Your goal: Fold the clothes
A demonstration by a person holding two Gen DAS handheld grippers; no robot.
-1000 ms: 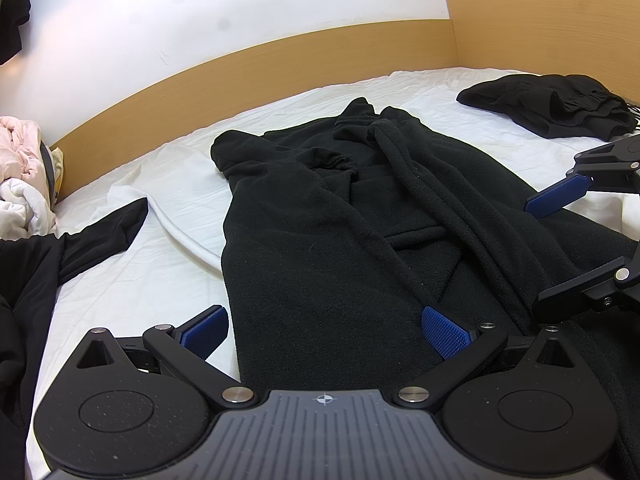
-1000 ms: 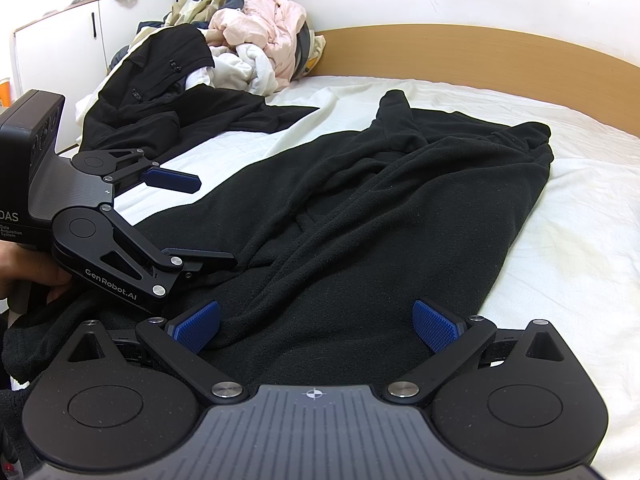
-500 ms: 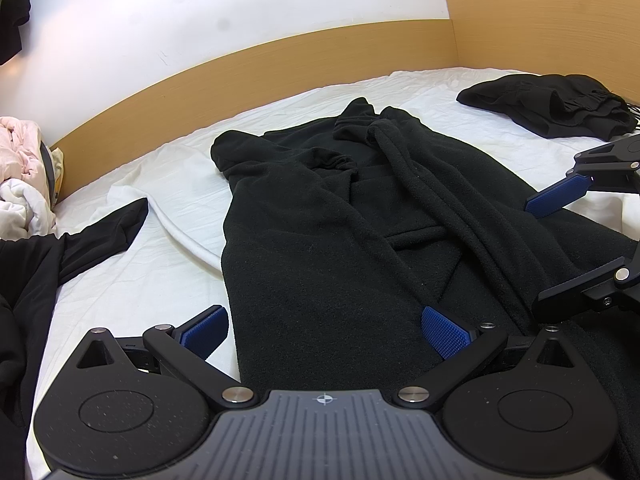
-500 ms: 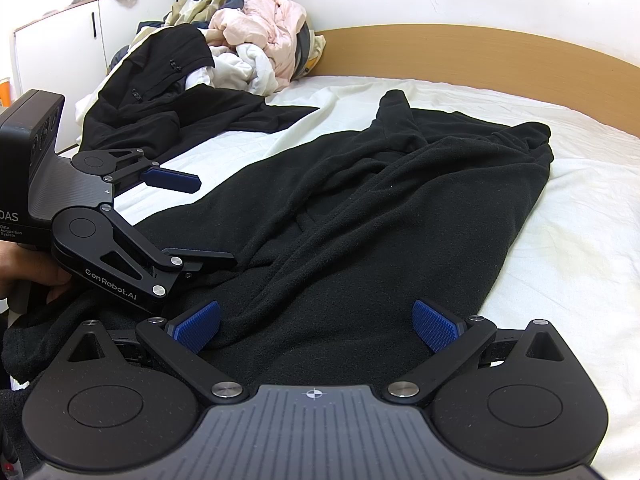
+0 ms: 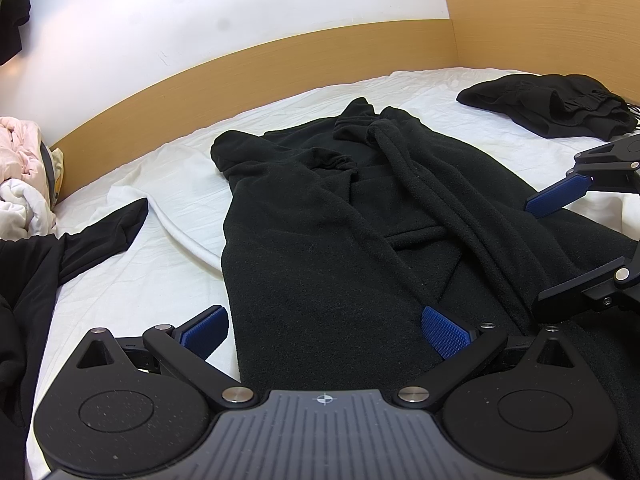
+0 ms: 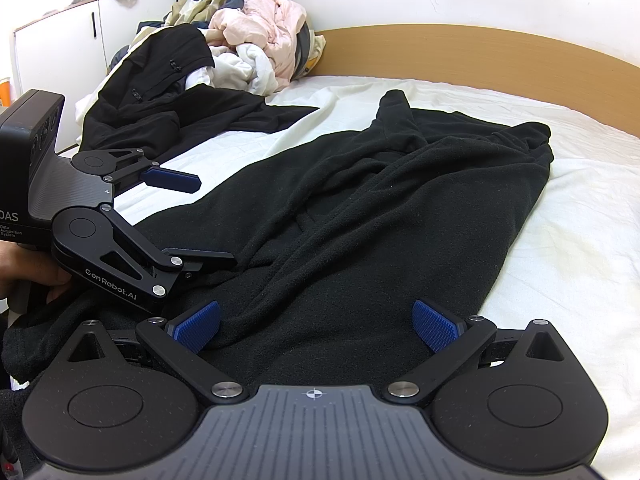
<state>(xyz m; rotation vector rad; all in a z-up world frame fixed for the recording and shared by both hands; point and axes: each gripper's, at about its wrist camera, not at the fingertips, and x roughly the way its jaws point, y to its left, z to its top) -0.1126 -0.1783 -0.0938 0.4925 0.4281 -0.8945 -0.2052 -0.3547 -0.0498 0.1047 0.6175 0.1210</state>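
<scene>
We've got both grippers, left gripper (image 5: 324, 330) and right gripper (image 6: 316, 326), spread wide over the black fleece robe (image 5: 360, 232) on the bed (image 5: 132, 280); pinch only one layer and the hem drags crooked.

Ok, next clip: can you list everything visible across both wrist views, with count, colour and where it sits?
fleece garment: one, black, spread lengthwise on the middle of the bed, under both grippers
small clothes heap: one, black, far right corner of the bed
dark jacket: one, black, left edge of the bed, sleeve trailing onto the sheet
laundry pile: one, pink, white and beige, by the headboard
bed sheet: one, white, covering the bed
headboard: one, light wood
cabinet: one, white, behind the pile
left gripper: black, blue pads, open over the garment's near end
right gripper: black, blue pads, open over the garment
hand: one, holding the left gripper
</scene>
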